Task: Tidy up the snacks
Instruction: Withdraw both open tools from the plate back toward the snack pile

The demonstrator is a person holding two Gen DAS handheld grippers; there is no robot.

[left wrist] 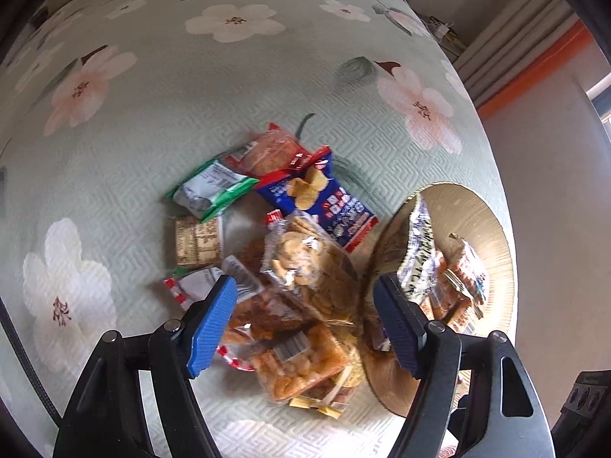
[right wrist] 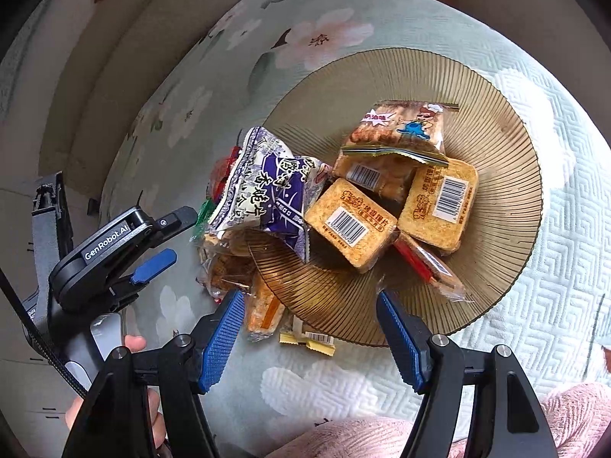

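Both the left gripper (left wrist: 305, 316) and the right gripper (right wrist: 311, 337) stand released, grasping nothing. The cracker bag (left wrist: 309, 263), at 9 o'clock beside the plate (left wrist: 492, 225), looks light, crinkly, fragile; pinch its sealed edge.

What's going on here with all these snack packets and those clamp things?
A person is sorting snacks on a flowered green cloth, with a two-finger gripper in each hand. A ribbed amber plate already holds several packets, among them two toast packs with barcodes and a purple-and-white bag leaning over its edge. A loose pile beside the plate, including a blue chip bag and a green packet, is not yet sorted. The left gripper and right gripper both hover open, holding nothing.
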